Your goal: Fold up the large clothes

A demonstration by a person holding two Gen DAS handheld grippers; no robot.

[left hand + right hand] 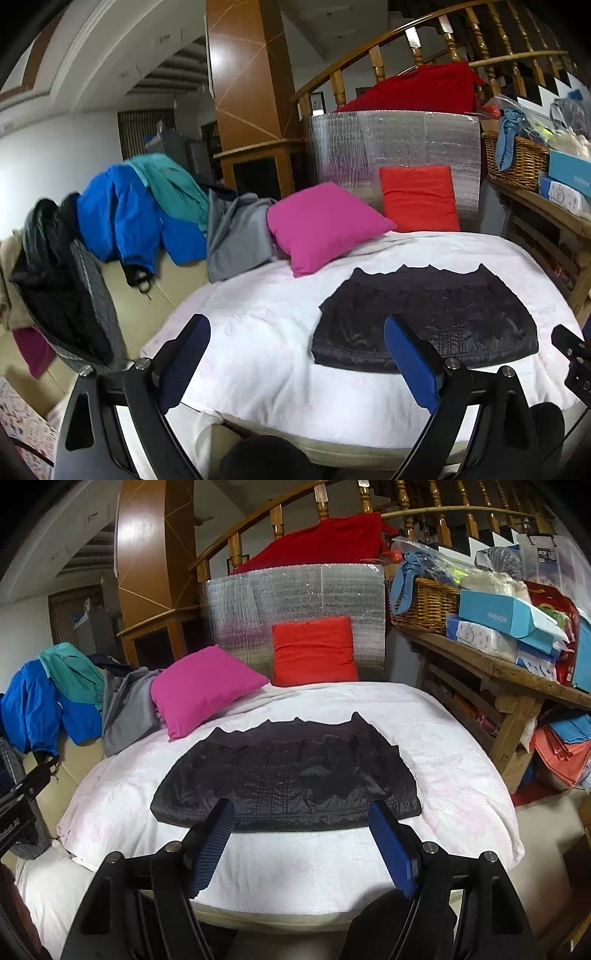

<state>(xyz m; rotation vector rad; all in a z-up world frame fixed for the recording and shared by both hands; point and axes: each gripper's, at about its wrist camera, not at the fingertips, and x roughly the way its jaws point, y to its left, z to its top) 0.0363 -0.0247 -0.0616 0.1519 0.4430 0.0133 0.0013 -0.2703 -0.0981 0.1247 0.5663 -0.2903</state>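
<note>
A black quilted garment (424, 317) lies folded flat on the white blanket (258, 325) of the bed; it also shows in the right wrist view (288, 779). My left gripper (297, 328) is open and empty, held above the bed's near edge, left of the garment. My right gripper (301, 812) is open and empty, just in front of the garment's near edge, not touching it. Part of the right gripper (570, 350) shows at the far right of the left wrist view.
A pink cushion (325, 225) and a red cushion (419, 197) sit at the bed's far side. A pile of jackets (129, 214), blue, teal, grey and black, lies to the left. A wooden shelf (517, 672) with boxes and a wicker basket (424, 602) stands right.
</note>
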